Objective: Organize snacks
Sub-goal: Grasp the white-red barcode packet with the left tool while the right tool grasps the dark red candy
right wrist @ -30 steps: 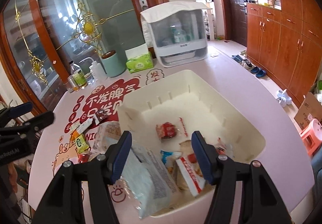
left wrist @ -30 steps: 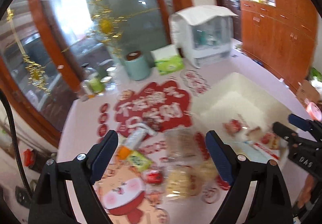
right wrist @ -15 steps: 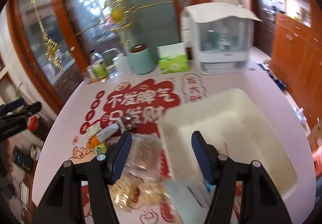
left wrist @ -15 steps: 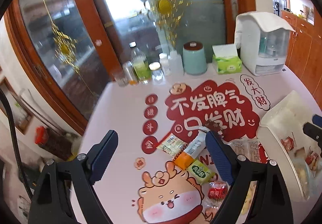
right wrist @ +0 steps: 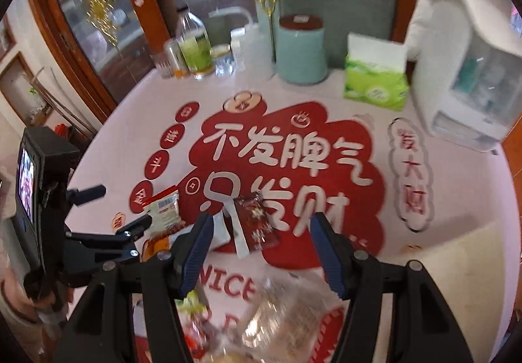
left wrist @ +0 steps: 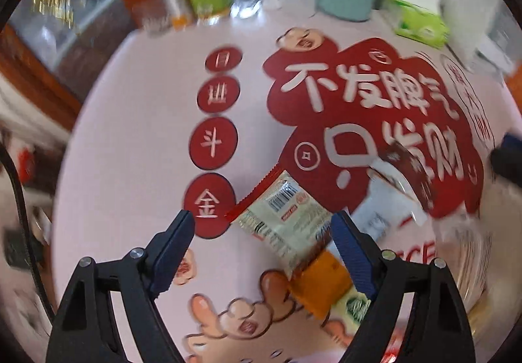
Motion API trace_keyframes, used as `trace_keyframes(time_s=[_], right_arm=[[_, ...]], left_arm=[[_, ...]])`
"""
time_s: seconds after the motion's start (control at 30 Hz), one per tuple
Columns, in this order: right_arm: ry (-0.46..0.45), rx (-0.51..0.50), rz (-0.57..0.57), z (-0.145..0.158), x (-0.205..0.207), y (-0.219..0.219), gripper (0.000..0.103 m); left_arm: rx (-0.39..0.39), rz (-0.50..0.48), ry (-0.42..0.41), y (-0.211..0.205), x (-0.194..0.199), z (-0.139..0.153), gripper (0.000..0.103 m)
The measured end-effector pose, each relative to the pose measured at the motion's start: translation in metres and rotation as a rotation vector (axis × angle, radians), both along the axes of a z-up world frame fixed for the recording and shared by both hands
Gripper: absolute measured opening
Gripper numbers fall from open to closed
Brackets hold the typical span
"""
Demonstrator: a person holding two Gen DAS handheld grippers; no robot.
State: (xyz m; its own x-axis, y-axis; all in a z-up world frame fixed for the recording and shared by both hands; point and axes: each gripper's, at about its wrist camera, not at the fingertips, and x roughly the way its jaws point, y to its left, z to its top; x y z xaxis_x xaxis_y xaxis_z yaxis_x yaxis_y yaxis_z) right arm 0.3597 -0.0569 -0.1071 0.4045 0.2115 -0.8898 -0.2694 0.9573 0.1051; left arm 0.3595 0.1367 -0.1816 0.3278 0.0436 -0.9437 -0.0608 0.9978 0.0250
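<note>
My left gripper (left wrist: 262,221) is open, low over the printed table mat, with a pale green snack packet with a red edge (left wrist: 282,211) lying between its fingers. An orange packet (left wrist: 318,281) and a white-and-brown packet (left wrist: 391,200) lie beside it. My right gripper (right wrist: 261,222) is open above a dark red snack packet (right wrist: 256,219) on a white packet (right wrist: 236,229). The left gripper (right wrist: 130,226) and the green packet (right wrist: 164,206) show at the left of the right wrist view. A clear bag of snacks (right wrist: 287,310) lies below. The white bin's corner (right wrist: 456,258) is at the right.
At the table's far edge stand a teal canister (right wrist: 301,50), a green tissue box (right wrist: 375,82), a green-labelled bottle (right wrist: 194,40), small jars and a white appliance (right wrist: 469,69). A glass door with wooden frame stands behind.
Both grippers have swung left away from the white bin and dropped lower toward the loose snacks on the mat. The left gripper now straddles the green packet. Both stay open.
</note>
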Motion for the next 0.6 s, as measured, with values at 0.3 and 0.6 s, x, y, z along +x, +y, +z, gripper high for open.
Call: trace_keyframes(time_s=[0.3, 0.6], right_arm=[[0.175, -0.018, -0.04, -0.082, 0.042, 0.019, 0.06], [0.194, -0.118, 0.013, -0.107, 0.039, 0.038, 0.059]], left_arm=[[-0.169, 0.228, 0.097, 0.026, 0.027, -0.041, 0.076], [-0.141, 0.251, 0.128, 0.019, 0.036, -0.057, 0.076]])
